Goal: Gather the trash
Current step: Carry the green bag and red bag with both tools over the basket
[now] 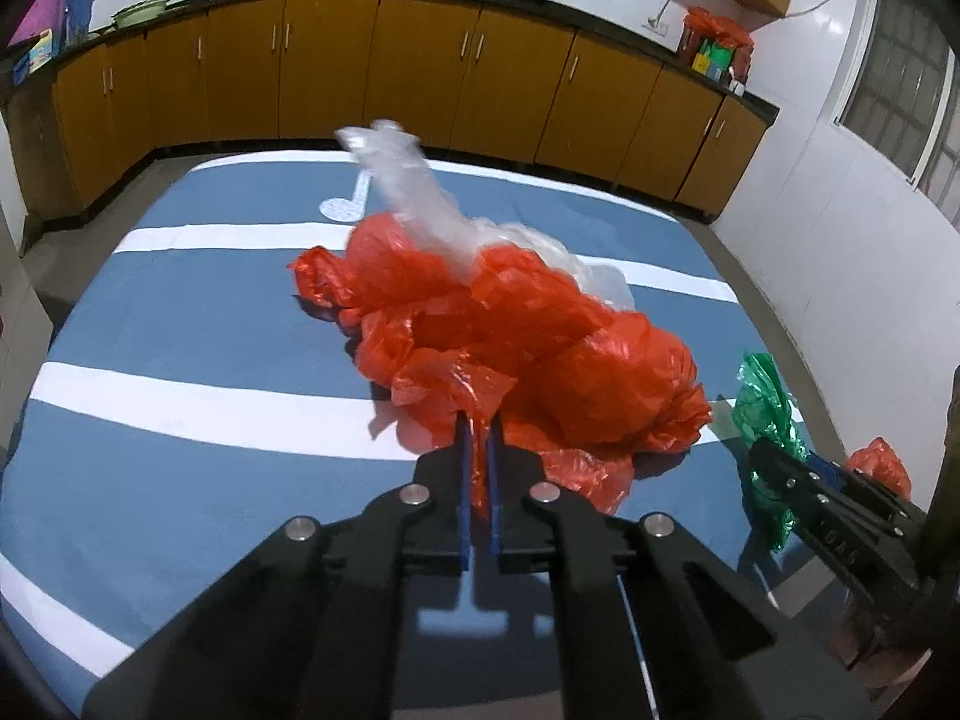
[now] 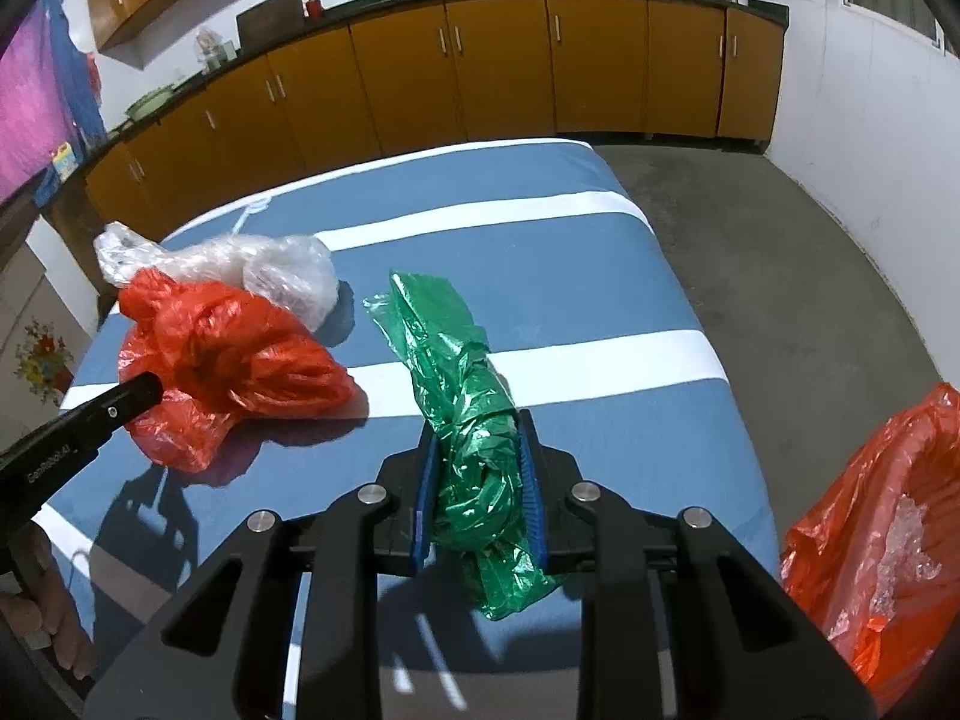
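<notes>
Left hand-held gripper (image 1: 478, 420) and right hand-held gripper (image 2: 480, 468) clamped.

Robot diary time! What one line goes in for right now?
left gripper: shut on crumpled red plastic bag | right gripper: shut on crumpled green plastic bag | both on blue striped table

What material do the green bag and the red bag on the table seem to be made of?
Green bag: likely thin plastic film, glossy, translucent; it shows sharp crinkles and bright glints.
Red bag: likely the same thin plastic, semi-glossy; it is crumpled and light passes through its edges.

The clear bag (image 1: 408, 180) is motion-blurred at its top; the red bin bag (image 2: 888, 540) is cut off at the right edge.
</notes>
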The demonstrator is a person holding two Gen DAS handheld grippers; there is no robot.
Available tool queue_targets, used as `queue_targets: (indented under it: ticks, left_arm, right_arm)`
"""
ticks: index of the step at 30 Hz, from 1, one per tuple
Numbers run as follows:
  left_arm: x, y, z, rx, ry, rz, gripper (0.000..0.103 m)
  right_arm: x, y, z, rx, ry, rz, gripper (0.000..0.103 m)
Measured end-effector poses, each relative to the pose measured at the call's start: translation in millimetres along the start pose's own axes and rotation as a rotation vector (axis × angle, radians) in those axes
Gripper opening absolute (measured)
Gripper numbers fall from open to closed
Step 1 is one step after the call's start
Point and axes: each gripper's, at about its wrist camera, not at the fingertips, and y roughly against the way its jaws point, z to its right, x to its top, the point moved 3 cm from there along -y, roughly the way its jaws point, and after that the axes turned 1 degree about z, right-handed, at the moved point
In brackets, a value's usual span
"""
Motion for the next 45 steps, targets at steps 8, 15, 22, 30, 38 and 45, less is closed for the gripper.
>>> queue_targets:
  ticks: [8, 15, 22, 30, 38, 45]
  left_arm:
    - [-12, 52, -26, 0.034, -0.029, 0.07, 0.005]
    - [-21, 95, -34, 0.05, -0.041, 0.12, 0.005]
    - [-32, 130, -31, 0.038, -0.048, 0.159, 0.005]
    - [-33, 160, -7, -0.026, -0.068, 0.202, 0.005]
    - [-39, 180, 39, -0.115, -0.143, 0.229, 0.005]
    - [-46, 188, 90, -0.199, -0.235, 0.241, 0.005]
  right_arm:
    - [-8, 24, -1, 0.027, 0.003, 0.021, 0.025]
    - [-18, 45, -4, 0.045, -0.007, 0.029, 0.025]
    - [-22, 78, 1, 0.057, -0.036, 0.07, 0.025]
    - [-22, 121, 13, 0.045, -0.073, 0.158, 0.025]
    - [-34, 164, 41, -0.034, -0.099, 0.247, 0.025]
    - [-48, 204, 79, -0.145, -0.15, 0.322, 0.025]
